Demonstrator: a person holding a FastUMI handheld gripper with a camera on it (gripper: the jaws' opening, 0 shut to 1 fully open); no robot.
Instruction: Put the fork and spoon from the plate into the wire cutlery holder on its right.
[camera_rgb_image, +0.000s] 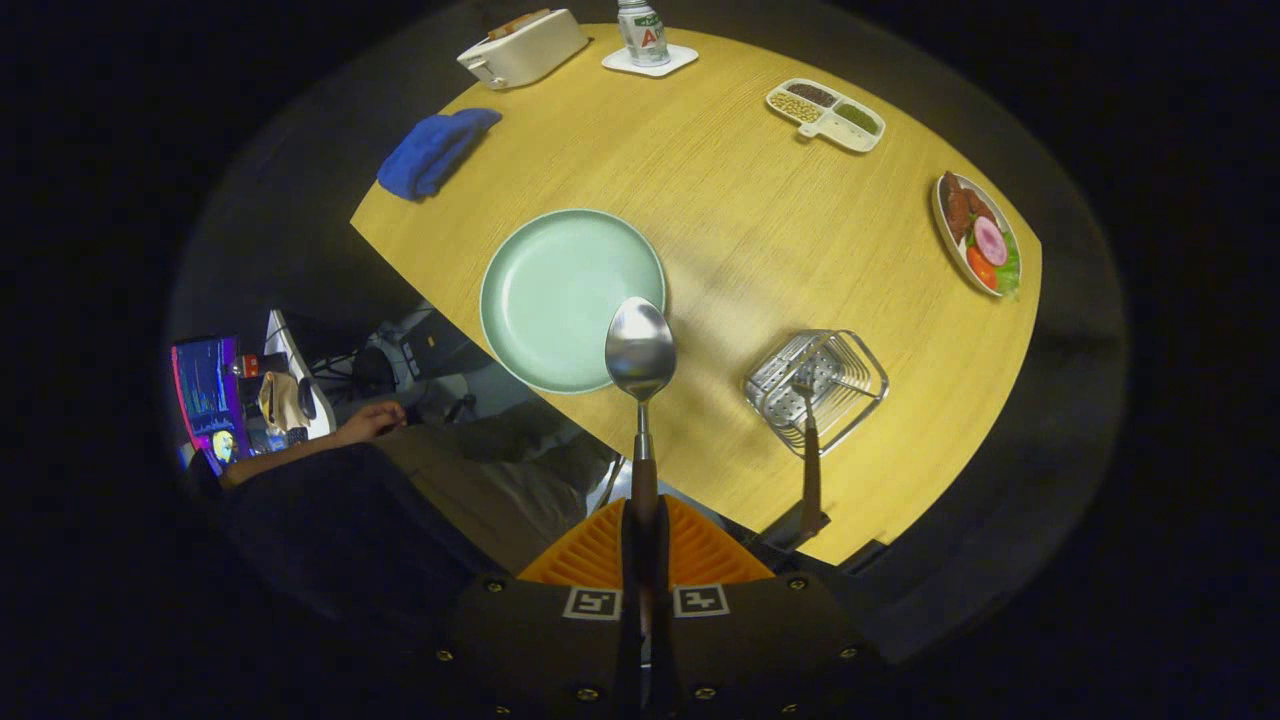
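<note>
My gripper (644, 520) is shut on the wooden handle of the spoon (640, 350), held high above the table. The spoon's steel bowl points forward and overlaps the near rim of the pale green plate (560, 290), which lies bare on the wooden table. To the right of the plate stands the wire cutlery holder (830, 375). The fork (808, 440) rests in the holder, tines inside and its wooden handle sticking out toward the table's near edge.
A blue cloth (435, 150) lies beyond the plate near the table's edge. Farther off are a white box (525, 45), a can on a coaster (645, 35), a divided snack tray (825, 113) and a dish of food (980, 245). A person's hand (370, 420) rests below the table.
</note>
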